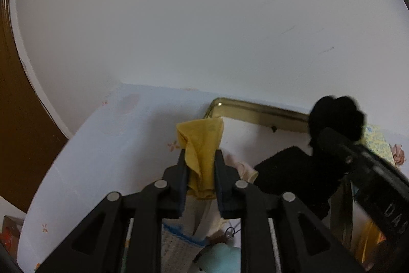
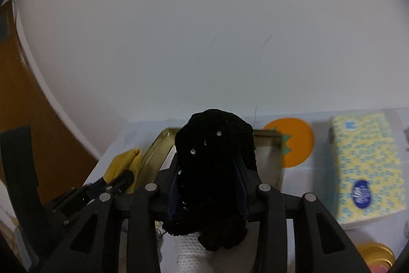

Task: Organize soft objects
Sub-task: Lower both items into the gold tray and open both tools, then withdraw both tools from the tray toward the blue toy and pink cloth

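Both tongs grip cloth, left yellow, right black; only the right view shows the tissue pack.

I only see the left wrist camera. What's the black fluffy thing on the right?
Observer: A black fuzzy cloth in the right hand-held gripper, with tiny shiny dots on it.
Operator: What's behind the gold tray?
Observer: An orange round mat with green leaf points lies just beyond the gold tray.
Operator: And the yellow packet?
Observer: The tissue pack has a blue oval logo.
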A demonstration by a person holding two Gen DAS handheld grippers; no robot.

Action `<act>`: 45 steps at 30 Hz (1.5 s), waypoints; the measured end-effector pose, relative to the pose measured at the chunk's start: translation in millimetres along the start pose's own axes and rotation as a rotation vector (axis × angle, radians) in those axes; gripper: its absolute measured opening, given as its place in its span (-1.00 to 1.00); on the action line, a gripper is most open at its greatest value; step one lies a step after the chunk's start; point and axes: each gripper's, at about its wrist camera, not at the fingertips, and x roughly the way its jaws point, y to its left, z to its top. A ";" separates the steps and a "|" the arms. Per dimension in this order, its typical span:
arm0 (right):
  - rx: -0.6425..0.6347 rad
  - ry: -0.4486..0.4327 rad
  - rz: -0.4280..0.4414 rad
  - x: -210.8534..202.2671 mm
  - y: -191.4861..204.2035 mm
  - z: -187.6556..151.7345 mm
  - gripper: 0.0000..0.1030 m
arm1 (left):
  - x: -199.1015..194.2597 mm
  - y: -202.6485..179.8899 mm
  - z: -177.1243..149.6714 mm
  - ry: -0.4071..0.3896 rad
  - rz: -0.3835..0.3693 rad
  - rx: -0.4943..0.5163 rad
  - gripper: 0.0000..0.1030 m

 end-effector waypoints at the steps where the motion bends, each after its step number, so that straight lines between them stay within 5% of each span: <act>1: 0.000 0.018 0.026 4.8 -0.8 -0.2 0.06 | 2.3 1.7 0.3 0.008 -0.018 -0.012 -0.29; 2: 0.013 0.045 0.060 9.7 -3.3 0.1 0.17 | 3.5 3.1 0.3 0.012 -0.046 -0.030 0.26; 3: 0.032 0.054 0.087 11.4 -6.4 1.0 0.40 | 3.6 3.6 -0.2 0.011 -0.066 -0.045 0.60; 4: 0.058 0.045 0.115 10.1 -10.9 2.0 0.61 | 3.1 3.1 -0.2 0.008 -0.072 -0.052 0.72; 6: 0.100 0.021 0.146 6.5 -18.8 2.3 0.69 | -1.3 0.9 -1.1 -0.017 -0.082 -0.049 0.99; 12: 0.145 -0.056 0.162 -8.9 -25.6 -1.0 0.69 | -22.8 2.2 -5.7 -0.109 -0.032 -0.033 0.99; 17: 0.022 -0.181 0.111 -41.3 -6.9 -13.6 0.70 | -33.2 2.1 -15.4 -0.150 -0.022 -0.046 0.99; 32: -0.157 -0.531 -0.204 -123.5 10.2 -75.1 0.79 | -73.4 -0.8 -55.9 -0.341 -0.002 -0.087 0.99; 45: -0.265 -0.547 -0.252 -147.6 15.1 -106.4 0.80 | -84.5 1.5 -81.2 -0.402 -0.036 -0.168 0.99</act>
